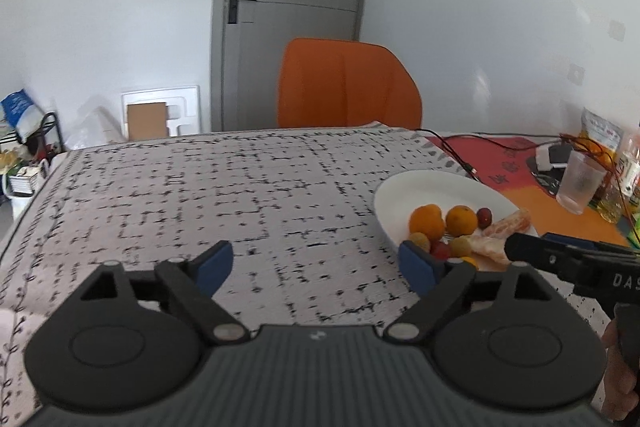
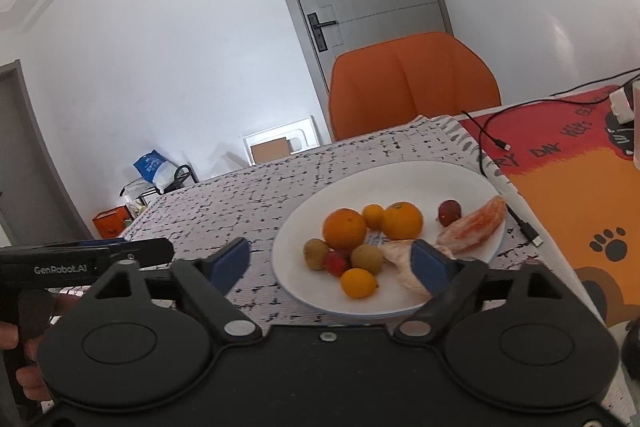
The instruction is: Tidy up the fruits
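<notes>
A white plate (image 2: 404, 179) on the patterned tablecloth holds two oranges (image 2: 345, 228), a small kumquat (image 2: 358, 283), brownish round fruits (image 2: 367, 258), red fruits (image 2: 449, 212) and peeled citrus segments (image 2: 476, 223). The plate also shows at the right in the left wrist view (image 1: 424, 187). My right gripper (image 2: 330, 263) is open and empty, hovering just before the plate's near edge. My left gripper (image 1: 316, 265) is open and empty over bare cloth, left of the plate.
An orange chair (image 1: 348, 87) stands behind the table. A red and orange mat (image 2: 580, 187) with black cables (image 2: 486, 135) lies right of the plate. A plastic cup (image 1: 578, 181) and snack bags (image 1: 600, 135) sit at the far right.
</notes>
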Demonstrator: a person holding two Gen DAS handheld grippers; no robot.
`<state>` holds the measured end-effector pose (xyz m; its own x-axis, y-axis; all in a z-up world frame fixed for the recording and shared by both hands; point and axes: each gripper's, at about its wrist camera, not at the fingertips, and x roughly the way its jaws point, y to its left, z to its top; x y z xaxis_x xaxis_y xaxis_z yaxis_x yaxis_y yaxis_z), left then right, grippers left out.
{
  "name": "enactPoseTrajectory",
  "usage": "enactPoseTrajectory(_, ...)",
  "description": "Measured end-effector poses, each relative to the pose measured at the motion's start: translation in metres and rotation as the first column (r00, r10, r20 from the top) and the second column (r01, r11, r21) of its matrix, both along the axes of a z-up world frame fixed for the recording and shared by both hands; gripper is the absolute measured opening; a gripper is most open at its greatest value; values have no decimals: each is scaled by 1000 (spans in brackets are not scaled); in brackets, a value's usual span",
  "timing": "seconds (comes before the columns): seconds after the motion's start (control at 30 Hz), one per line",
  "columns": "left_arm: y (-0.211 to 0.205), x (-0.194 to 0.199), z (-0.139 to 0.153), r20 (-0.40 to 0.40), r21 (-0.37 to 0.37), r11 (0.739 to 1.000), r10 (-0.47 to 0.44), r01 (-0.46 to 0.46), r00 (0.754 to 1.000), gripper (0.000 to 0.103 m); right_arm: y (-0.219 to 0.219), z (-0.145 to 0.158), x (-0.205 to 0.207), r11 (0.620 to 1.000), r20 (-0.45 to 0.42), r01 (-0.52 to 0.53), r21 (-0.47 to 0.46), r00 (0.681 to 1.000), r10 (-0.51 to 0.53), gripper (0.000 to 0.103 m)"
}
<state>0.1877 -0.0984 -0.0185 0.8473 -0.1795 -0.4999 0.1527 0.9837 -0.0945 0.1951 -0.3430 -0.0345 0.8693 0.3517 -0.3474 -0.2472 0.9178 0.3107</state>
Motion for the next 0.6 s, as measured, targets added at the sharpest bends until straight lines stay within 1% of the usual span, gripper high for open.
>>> enactPoseTrajectory(0.07, 6, -7, 3, 2, 8, 1000, 20, -20, 1000, 93, 3, 4, -4, 1000, 9, -2, -5, 1000, 2, 101)
enactPoseTrajectory(0.1, 8, -10, 4, 1, 12, 1000, 27, -27, 1000, 94, 5, 5, -6, 1000, 11, -2, -4, 1000, 3, 103)
enactPoseTrajectory(0.27, 22, -26, 10, 4, 14, 998, 64, -64, 998, 99, 14, 9, -13, 1000, -3, -3, -13, 1000, 3, 103)
enactPoseTrajectory(0.43, 35, -40, 14, 3, 19, 995, 93, -93, 996, 100, 22, 12, -21, 1000, -12, -3, -24, 1000, 3, 103)
enactPoseTrajectory(0.6, 47, -56, 17, 3, 17, 995, 103, -103, 995, 101, 28, 17, -31, 999, -15, 4, -38, 1000, -5, 103)
